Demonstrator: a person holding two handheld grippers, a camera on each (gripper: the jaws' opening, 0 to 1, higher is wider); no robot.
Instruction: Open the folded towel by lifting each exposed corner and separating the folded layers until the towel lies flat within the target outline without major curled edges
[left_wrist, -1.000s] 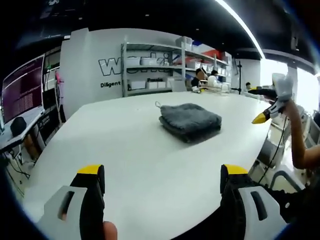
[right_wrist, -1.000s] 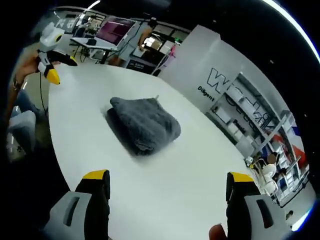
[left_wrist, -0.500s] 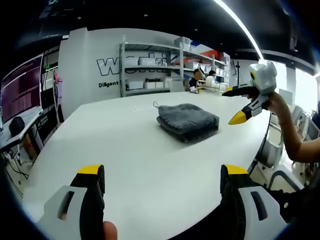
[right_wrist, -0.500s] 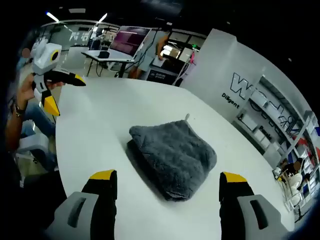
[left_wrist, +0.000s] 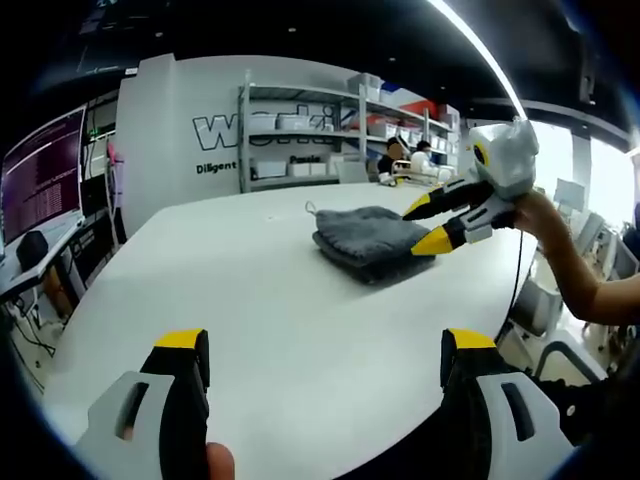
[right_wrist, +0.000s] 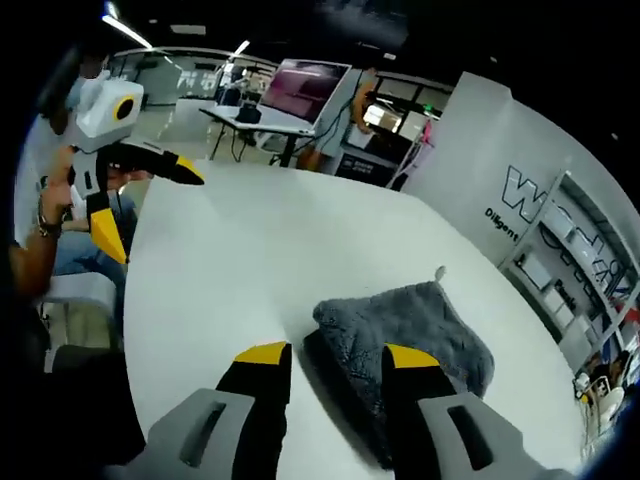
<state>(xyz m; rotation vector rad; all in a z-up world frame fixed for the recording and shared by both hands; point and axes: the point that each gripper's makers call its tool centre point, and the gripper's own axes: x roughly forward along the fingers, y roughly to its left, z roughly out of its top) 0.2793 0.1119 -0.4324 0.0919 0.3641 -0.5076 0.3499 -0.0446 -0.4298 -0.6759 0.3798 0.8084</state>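
Left gripper view: your left gripper (left_wrist: 325, 370) has its fingers (left_wrist: 183, 385) spread wide, nothing between them, bare white desk (left_wrist: 250, 300) ahead of the tips. Beyond them, well apart from the tips and a little right of the midline, sits the folded grey towel (left_wrist: 368, 240), a small hanging loop showing at its far left corner. Your right gripper (left_wrist: 432, 222) comes in from the right, held in your hand (left_wrist: 530, 212), its yellow-tipped fingers parted by a narrow gap over the towel's right-hand edge; contact with the cloth can't be judged from here. Farther back, a white wall with dark lettering (left_wrist: 265, 128) and shelving (left_wrist: 330, 135).

Right gripper view: your right gripper (right_wrist: 325, 358) shows its fingers (right_wrist: 262, 375) drawn close but still apart, holding nothing. The towel's (right_wrist: 415, 345) near corner lies just past the tips, in the gap and spreading under the right fingertip. Off to the far left of the fingers, well apart, your left gripper (right_wrist: 140, 205) hangs beyond the desk (right_wrist: 260, 250) edge with fingers splayed open. Monitors (right_wrist: 305, 90) stand on a table behind it.
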